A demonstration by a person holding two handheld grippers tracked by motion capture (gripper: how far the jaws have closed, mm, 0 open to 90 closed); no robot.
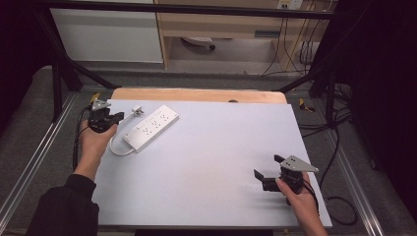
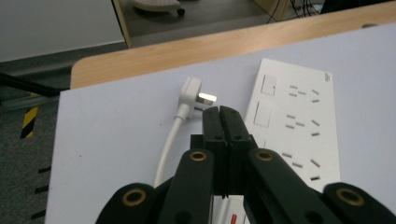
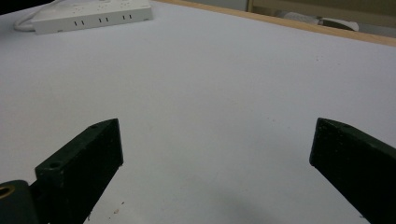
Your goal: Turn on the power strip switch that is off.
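A white power strip (image 1: 150,127) lies at the back left of the white board, and its cable (image 1: 118,147) loops round to a white plug (image 1: 138,111) lying behind it. My left gripper (image 1: 119,117) hovers just left of the strip. In the left gripper view its black jaws (image 2: 219,109) are pressed together with nothing between them, their tips just short of the plug (image 2: 191,91) and its metal prongs, with the strip (image 2: 294,126) to the right. My right gripper (image 1: 267,166) stands open near the board's front right, jaws wide (image 3: 217,126) over bare board, the strip (image 3: 93,16) far off.
The white board (image 1: 211,162) lies on a wooden table whose edge (image 1: 196,94) shows at the back. Black frame posts (image 1: 59,83) rise at both back corners. Black cables (image 1: 339,147) trail on the floor to the right. A wooden shelf unit (image 1: 221,24) stands beyond.
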